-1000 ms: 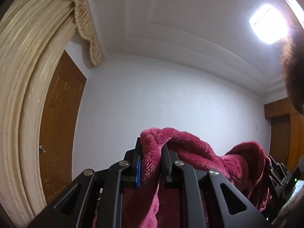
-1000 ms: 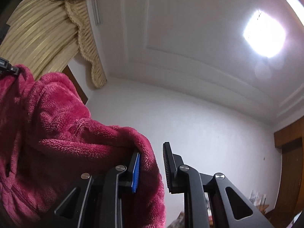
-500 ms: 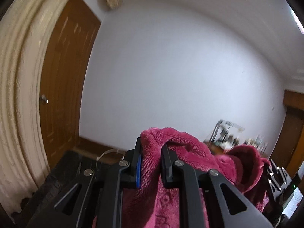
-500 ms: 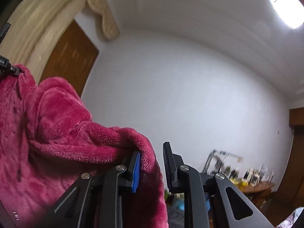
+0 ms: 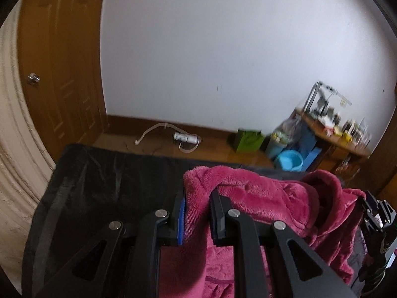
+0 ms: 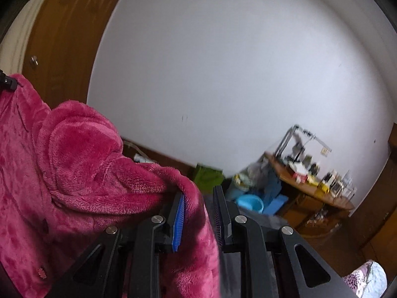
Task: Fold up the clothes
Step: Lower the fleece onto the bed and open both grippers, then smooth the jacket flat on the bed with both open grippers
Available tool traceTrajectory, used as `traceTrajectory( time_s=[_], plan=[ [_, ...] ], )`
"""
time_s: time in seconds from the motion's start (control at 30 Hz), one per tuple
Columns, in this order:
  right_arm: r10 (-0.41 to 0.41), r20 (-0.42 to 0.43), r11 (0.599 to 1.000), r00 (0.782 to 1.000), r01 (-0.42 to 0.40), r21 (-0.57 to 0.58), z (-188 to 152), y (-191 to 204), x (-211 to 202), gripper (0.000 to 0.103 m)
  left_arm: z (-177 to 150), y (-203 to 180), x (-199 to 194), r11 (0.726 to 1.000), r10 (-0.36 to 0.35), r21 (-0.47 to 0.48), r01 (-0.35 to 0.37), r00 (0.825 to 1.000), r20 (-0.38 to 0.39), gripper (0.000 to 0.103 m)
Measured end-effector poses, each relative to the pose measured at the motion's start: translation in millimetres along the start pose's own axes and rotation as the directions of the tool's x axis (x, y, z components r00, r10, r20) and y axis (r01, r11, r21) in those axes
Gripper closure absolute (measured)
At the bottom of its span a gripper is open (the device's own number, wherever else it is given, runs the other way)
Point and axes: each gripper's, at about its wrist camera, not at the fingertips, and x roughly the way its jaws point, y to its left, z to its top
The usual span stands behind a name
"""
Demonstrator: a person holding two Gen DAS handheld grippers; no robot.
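- Left wrist view: my left claw (image 5: 197, 213) is clenched on a fold of the red fleece garment (image 5: 260, 198). The cloth bunches thick between the pads and spills over the right-hand finger. The rest of it hangs toward the right, where my other claw's body shows at the edge. Under it lies a black cloth-covered surface (image 5: 99, 173), with wooden floor and a white wall beyond.
- Right wrist view: my right claw (image 6: 198, 213) grips another edge of the garment, pinched against the blue pad; the jaws stand nearly closed. The bulk of the fleece drapes to the left, and a button (image 6: 41, 272) shows low down. A cluttered table (image 6: 310, 188) stands by the far wall.
- Handling, as I judge it: the fleece is soft, plump and floppy, fairly light, not slippery. It sags wherever it isn't held, so I take it by seams or corners, well apart, to keep it spread.
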Motion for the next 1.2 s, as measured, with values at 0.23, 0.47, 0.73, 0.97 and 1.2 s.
traceTrajectory(
  time_s=[0.23, 0.47, 0.73, 0.97, 1.2],
  plan=[
    [0.017, -0.229, 1.000, 0.973, -0.016, 0.006, -27, 11, 81, 0.076, -14, 5, 95, 0.998, 0.057, 0.024, -0.053, 0.977, -0.205, 0.083],
    [0.100, -0.354, 0.993, 0.930, -0.073, 0.089, -58, 10, 108, 0.066, -38, 31, 142, 0.985, 0.171, 0.021, -0.174, 0.925, -0.340, 0.051],
    [0.277, -0.310, 0.949, 0.909, -0.209, 0.237, -52, 13, 103, 0.028, -42, 47, 103, 0.976, 0.198, -0.033, -0.215, 0.940, -0.279, 0.041],
    [0.354, -0.412, 0.924, 0.839, -0.248, 0.290, -68, 38, 127, 0.028, -49, 49, 49, 0.983, 0.104, -0.121, -0.138, 0.962, -0.254, 0.039],
    [0.330, -0.474, 0.937, 0.817, -0.220, 0.273, -84, 44, 152, 0.028, -92, -7, 50, 0.995, -0.096, -0.007, 0.100, 0.931, -0.352, 0.034]
  ],
)
